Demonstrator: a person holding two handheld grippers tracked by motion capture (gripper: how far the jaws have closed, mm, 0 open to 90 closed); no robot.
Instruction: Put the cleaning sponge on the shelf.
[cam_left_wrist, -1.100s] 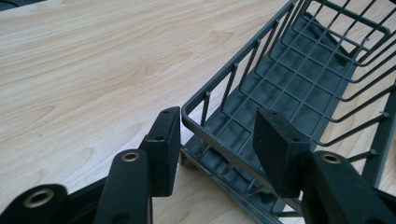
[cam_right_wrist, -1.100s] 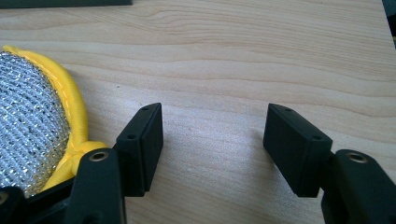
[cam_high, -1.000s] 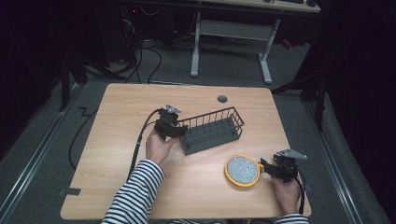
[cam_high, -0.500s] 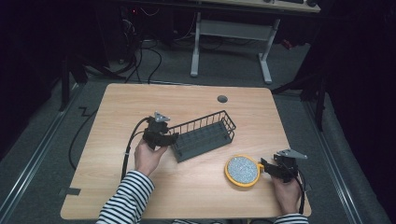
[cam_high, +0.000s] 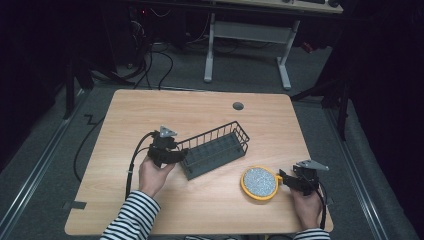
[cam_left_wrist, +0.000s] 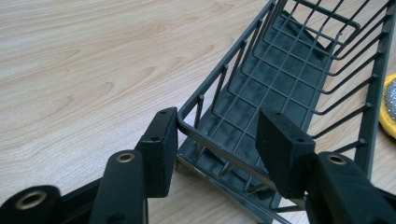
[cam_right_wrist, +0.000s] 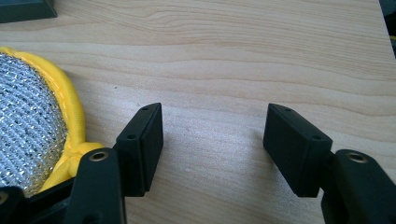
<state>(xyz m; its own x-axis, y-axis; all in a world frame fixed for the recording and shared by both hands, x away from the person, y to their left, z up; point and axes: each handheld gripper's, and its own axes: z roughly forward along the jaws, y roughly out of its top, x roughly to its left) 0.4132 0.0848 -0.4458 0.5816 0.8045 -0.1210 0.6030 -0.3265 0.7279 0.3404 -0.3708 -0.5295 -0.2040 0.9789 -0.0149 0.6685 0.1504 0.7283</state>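
A dark wire basket lies slanted on the wooden table. My left gripper sits at its near-left end. In the left gripper view the basket's end rim runs between the jaws of that gripper. The jaws have just been opening, and a gap shows at the far pad. A round yellow scrubber with a silver mesh face lies at the front right. My right gripper stands open just right of it. In the right gripper view bare wood lies between the jaws of that gripper, with the scrubber at the left.
A round grommet hole sits near the table's far edge. A black cable trails from the left gripper off the table's front-left. White desk legs stand on the floor beyond. The scrubber's edge lies past the basket in the left gripper view.
The left hand has moved left and toward the person, and the basket came along with it and turned a little. The right hand has kept still.
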